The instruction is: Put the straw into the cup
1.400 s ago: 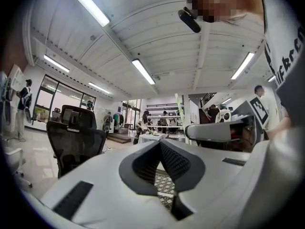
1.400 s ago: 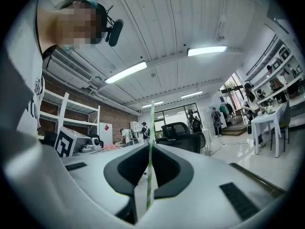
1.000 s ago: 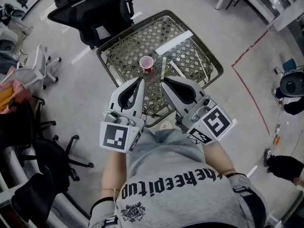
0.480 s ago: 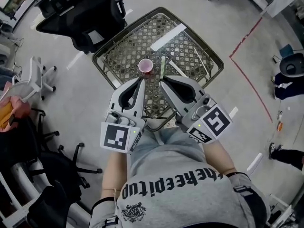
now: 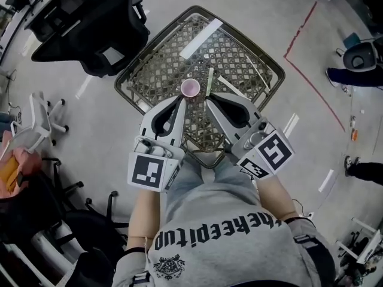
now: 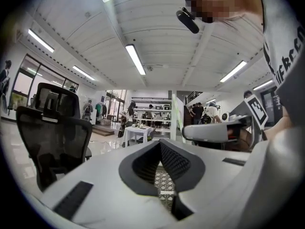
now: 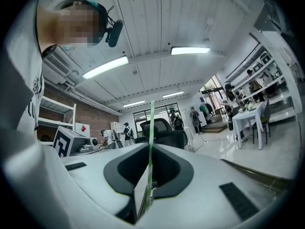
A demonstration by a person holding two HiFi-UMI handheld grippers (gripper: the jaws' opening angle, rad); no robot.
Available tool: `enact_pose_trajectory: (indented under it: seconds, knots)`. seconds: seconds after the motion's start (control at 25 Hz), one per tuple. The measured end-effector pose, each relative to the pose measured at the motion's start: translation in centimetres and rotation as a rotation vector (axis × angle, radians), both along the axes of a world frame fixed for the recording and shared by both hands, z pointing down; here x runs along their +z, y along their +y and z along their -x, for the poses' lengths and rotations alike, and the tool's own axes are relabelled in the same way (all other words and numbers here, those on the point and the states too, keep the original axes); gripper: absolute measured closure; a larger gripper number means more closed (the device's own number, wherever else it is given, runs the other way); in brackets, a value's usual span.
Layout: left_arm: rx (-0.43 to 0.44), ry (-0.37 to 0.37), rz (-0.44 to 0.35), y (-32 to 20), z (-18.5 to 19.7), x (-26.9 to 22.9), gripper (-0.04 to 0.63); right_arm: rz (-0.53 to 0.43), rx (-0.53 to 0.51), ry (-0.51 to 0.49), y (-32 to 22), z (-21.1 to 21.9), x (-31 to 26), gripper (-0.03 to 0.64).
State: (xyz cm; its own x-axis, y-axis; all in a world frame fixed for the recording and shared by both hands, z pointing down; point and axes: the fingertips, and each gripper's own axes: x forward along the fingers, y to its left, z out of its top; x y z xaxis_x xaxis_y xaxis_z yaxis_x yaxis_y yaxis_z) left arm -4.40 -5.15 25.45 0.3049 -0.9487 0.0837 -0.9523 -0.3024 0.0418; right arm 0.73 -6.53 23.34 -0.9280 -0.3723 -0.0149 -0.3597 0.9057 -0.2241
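A pink cup [image 5: 190,88] stands upright on the metal lattice table [image 5: 157,70], just beyond my two grippers. My right gripper [image 5: 208,103] is shut on a thin green straw [image 5: 207,82], which sticks out past the jaws and lies just to the right of the cup. In the right gripper view the straw [image 7: 150,137] rises straight up between the closed jaws of the right gripper [image 7: 149,151]. My left gripper [image 5: 179,101] is shut with nothing in it, its tip close to the cup's near left side. In the left gripper view the left gripper [image 6: 160,144] shows only lattice under its jaws.
A white flat strip [image 5: 200,30] lies at the table's far side and a thin white stick [image 5: 232,88] to the right of the straw. A black office chair [image 5: 90,23] stands far left of the table. Red tape [image 5: 302,31] marks the floor.
Both grippers have come closer to the cup, which now sits right at the left gripper's tip. The straw stays held in the right gripper.
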Motion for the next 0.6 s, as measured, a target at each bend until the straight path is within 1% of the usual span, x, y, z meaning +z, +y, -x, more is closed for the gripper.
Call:
enact_pose_trajectory:
  seconds: [0.2,0.4,0.6]
  knots:
    - [0.047,0.016,-0.010,-1.0,2.2,0.5,0.571,0.013,0.054,0.024,-0.6,2.1,1.1,0.572]
    - [0.119,0.012,0.032,-1.7,3.1,1.8,0.571,0.020,0.118,0.038,-1.4,3.0,1.9,0.573]
    - [0.164,0.031,0.009,-2.7,4.0,1.9,0.571,0.025,0.177,0.046,-2.0,3.7,2.4,0.572]
